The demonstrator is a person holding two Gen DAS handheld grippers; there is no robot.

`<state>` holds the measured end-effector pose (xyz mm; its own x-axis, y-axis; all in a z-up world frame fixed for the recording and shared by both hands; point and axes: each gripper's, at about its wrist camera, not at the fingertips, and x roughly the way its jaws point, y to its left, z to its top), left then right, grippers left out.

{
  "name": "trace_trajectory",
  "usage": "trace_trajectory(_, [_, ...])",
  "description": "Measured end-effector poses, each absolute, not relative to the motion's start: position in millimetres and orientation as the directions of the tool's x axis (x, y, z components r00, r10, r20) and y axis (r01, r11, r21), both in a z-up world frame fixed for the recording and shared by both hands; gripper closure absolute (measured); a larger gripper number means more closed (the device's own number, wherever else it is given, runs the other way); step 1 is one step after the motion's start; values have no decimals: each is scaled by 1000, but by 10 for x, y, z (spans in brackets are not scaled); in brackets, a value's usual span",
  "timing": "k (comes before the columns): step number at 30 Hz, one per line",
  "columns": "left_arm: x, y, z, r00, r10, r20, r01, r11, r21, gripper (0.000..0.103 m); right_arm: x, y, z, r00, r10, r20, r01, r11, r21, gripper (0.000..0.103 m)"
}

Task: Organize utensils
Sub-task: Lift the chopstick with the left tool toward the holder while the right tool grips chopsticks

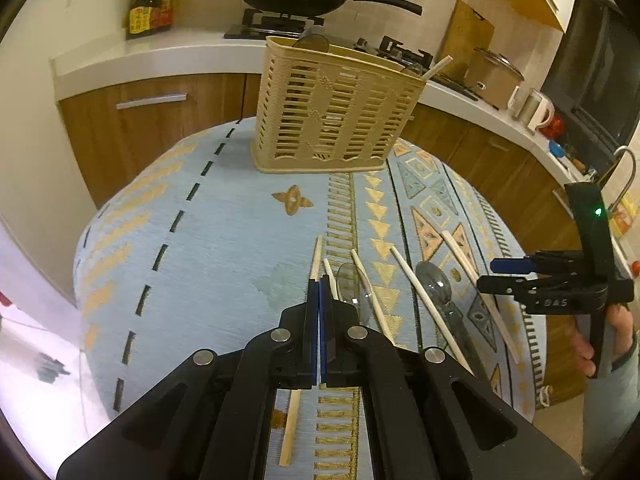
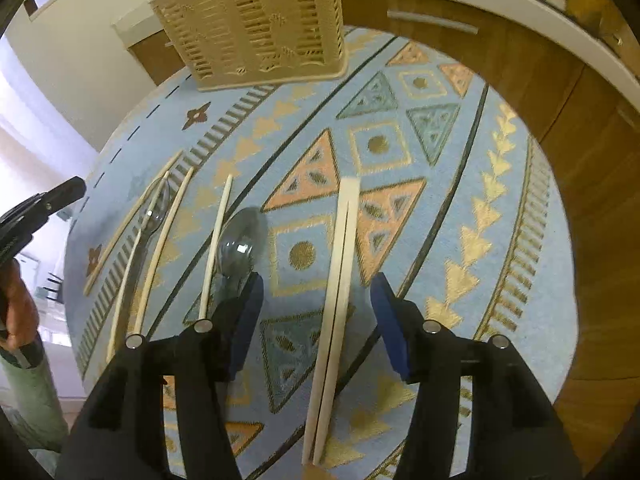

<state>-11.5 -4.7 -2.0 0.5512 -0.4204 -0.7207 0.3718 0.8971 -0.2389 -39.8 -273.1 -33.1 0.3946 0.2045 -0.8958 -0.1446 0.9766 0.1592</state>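
While clamped on one chopstick [image 1: 316, 258], left gripper [image 1: 320, 280] risks letting it swivel loose; right gripper [image 2: 316, 300], agape over pair [image 2: 340, 264], may nip only one.

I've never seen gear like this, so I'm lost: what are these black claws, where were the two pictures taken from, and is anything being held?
A person holds a hand-held gripper in each hand; a camera on each looks along its fingers. The left-wrist view shows the left hand-held gripper, shut and seemingly empty. The right-wrist view shows the right hand-held gripper, open over a pair of chopsticks, gripping nothing. On the patterned tablecloth lie loose chopsticks and two see-through spoons, before a beige slotted utensil basket.
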Motion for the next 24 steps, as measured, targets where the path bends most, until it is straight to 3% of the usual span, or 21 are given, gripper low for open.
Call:
trace_trajectory(5, [-82, -51, -137, 464, -450, -763, 401, 875, -272, 103, -264, -2678, -457, 330, 141, -933, -110, 988, 110, 68])
trace_trajectory(6, [-75, -82, -174, 438, -455, -775, 410, 869, -279, 101, -232, -2668, -490, 313, 129, -941, -100, 990, 102, 68])
trace_trajectory(7, [-67, -115, -207, 413, -459, -787, 418, 863, -283, 91, -218, -2654, -496, 315, 115, -942, -97, 991, 89, 70])
trace_trajectory(9, [-80, -211, -285, 399, -394, -828, 422, 880, -216, 84, -199, -2600, -499, 308, 81, -948, -105, 993, 50, 73])
trace_trajectory(11, [-89, -248, -340, 411, -319, -854, 418, 898, -135, 84, -194, -2561, -495, 301, 74, -951, -119, 992, 40, 78])
trace_trajectory(13, [-76, -293, -404, 369, -310, -876, 442, 888, -128, 81, -188, -2545, -495, 298, 70, -952, -128, 991, 33, 80])
trace_trajectory(15, [-38, -364, -449, 358, -276, -892, 451, 888, -94, 81, -171, -2542, -491, 286, 76, -955, -133, 990, 39, 81])
trace_trajectory(17, [14, -449, -480, 357, -238, -904, 459, 887, -52, 82, -143, -2542, -488, 276, 74, -958, -134, 990, 38, 91])
trace_trajectory(18, [27, -494, -482, 354, -229, -907, 468, 883, -41, 87, -134, -2528, -493, 272, 75, -959, -138, 990, 39, 91])
trace_trajectory(19, [33, -559, -491, 366, -200, -909, 479, 878, 0, 99, -137, -2526, -493, 265, 82, -961, -148, 988, 43, 91])
trace_trajectory(24, [19, -657, -467, 447, -158, -881, 452, 889, 70, 100, -188, -2526, -472, 298, 101, -949, -158, 986, 56, 92])
